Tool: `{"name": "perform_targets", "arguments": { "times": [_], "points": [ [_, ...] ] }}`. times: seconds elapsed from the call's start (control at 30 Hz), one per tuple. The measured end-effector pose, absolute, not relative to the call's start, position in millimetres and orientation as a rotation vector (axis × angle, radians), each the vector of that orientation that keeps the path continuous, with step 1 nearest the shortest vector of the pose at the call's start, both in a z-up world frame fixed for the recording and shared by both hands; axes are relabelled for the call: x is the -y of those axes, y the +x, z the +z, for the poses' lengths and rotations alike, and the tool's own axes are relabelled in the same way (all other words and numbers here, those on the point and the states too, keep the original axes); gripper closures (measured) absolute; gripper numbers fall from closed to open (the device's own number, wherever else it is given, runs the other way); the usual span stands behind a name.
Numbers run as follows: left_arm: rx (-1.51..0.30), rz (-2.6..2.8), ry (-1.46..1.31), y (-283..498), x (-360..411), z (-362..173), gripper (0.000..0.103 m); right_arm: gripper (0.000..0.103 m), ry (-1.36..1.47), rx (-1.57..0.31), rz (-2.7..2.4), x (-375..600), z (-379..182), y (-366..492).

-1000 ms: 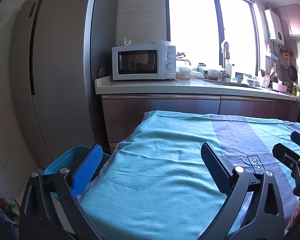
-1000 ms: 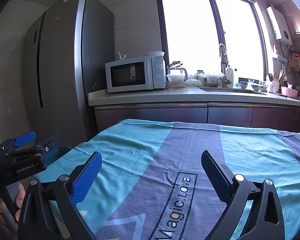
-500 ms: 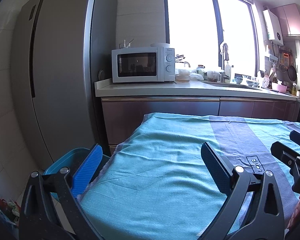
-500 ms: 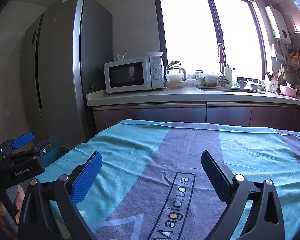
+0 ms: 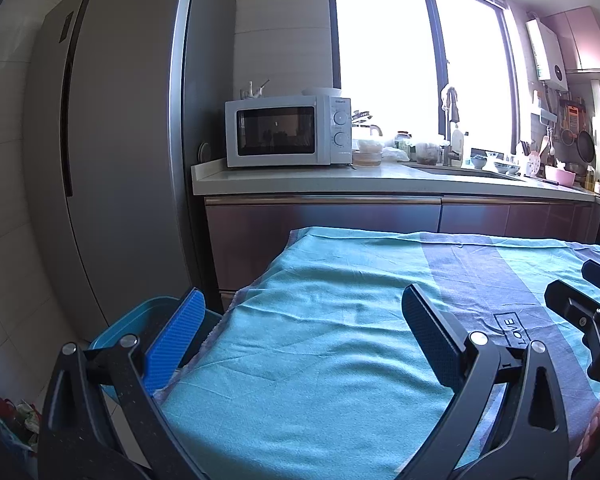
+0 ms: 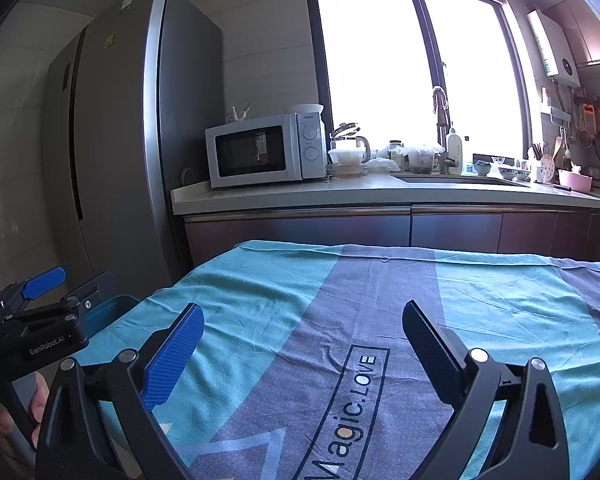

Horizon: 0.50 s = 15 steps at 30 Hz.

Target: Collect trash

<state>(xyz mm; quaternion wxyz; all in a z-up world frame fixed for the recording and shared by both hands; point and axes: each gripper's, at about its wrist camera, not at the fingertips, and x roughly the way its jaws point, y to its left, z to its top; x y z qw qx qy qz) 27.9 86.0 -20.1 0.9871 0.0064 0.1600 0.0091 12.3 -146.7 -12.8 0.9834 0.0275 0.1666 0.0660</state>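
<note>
My left gripper (image 5: 302, 320) is open above the left part of a table covered in a teal and grey cloth (image 5: 340, 320), with nothing between its fingers. My right gripper (image 6: 300, 332) is open too, hovering over the cloth (image 6: 380, 300) near its printed "Magic.LOVE" label, and holds nothing. A blue bin (image 5: 140, 320) stands on the floor by the table's left edge, partly behind my left finger; its rim (image 6: 112, 308) also shows in the right wrist view. No trash shows on the cloth. Each gripper appears at the edge of the other's view.
A tall grey fridge (image 5: 120, 140) stands left of the table. Behind the table runs a kitchen counter (image 5: 380, 176) with a white microwave (image 5: 288, 130), jars, a sink and a tap under a bright window. Colourful items (image 5: 16, 416) lie on the floor at lower left.
Both views have tilted slightly upward, so the counter and table sit a little lower in frame. Neither gripper has changed its opening.
</note>
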Motion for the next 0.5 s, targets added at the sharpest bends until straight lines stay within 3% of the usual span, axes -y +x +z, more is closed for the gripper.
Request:
{"name": "perform_targets", "arguments": {
  "times": [0.5],
  "points": [
    [-0.321, 0.016, 0.017, 26.9, -85.7, -20.0, 0.006, 0.007, 0.057, -0.339, 0.136, 147.8, -12.7, 14.1]
  ]
}}
